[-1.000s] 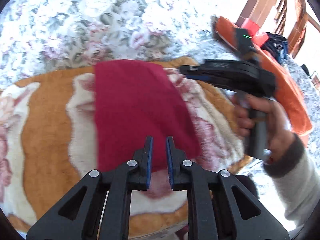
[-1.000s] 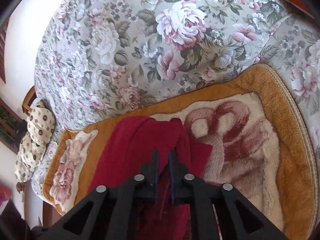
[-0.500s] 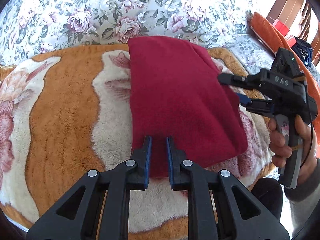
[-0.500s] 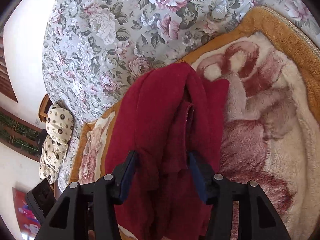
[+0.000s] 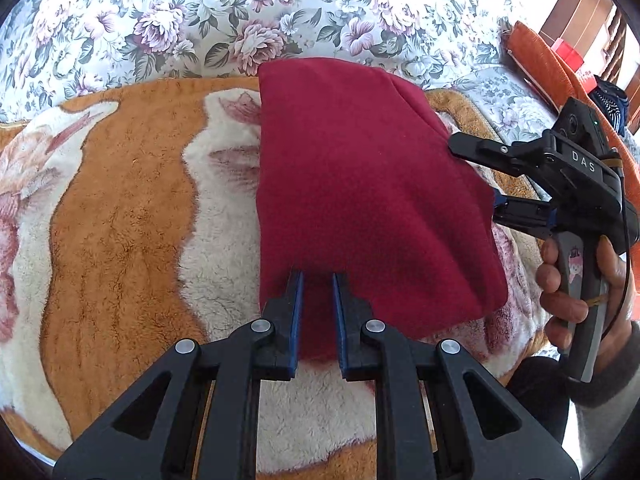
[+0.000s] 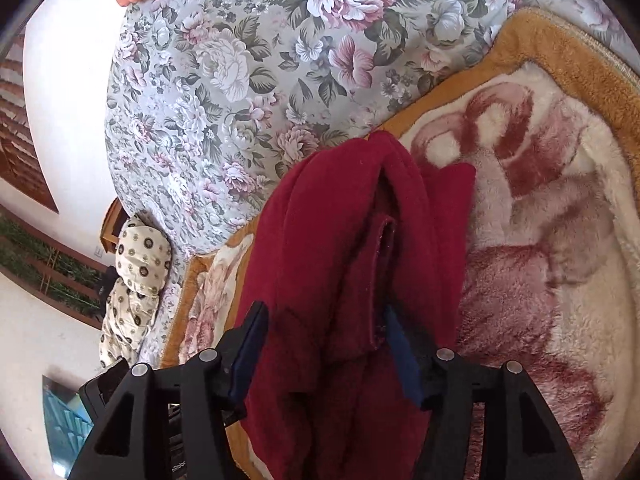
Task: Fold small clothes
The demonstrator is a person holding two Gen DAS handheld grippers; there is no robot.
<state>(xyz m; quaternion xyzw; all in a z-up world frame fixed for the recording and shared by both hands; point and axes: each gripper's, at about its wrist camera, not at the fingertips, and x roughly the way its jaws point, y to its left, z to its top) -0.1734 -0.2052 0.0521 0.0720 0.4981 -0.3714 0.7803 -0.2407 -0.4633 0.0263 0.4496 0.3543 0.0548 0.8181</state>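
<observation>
The red garment (image 5: 360,200) is laid folded on the plush orange-and-cream blanket (image 5: 120,208), approx. centre of the left wrist view, w/ its far edge at 12 o'clock just touching the floral bedspread (image 5: 200,20). In the right wrist view the same garment is seen end-on, layers stacked and a hemmed edge standing up between the jaws.

Left gripper (image 5: 317,280), at 6 o'clock in its own view: jaws nearly closed and clamped on the near hem of the garment; cloth is seen pinched between the blue pads. Right gripper (image 6: 324,336): jaws are opening, spread wide, w/ the folded layers between them but no pad pressing, so the cloth is taken as let go on that side. The same tool is seen at 3 o'clock in the left view, held in a hand (image 5: 576,280), one finger above the cloth edge, one below.

Handling, as judged: fabric looks like soft, thickish fleece or knit; light, limp, non-slippery, nothing fragile. Shape won't be held if lifted by one point; layers are likely to sag and slide apart. Best gripped at hems or corners, thru all layers at once, approx. at 3 and 6 o'clock of the stack, and kept low over the blanket, whose pile may drag on the underside.
</observation>
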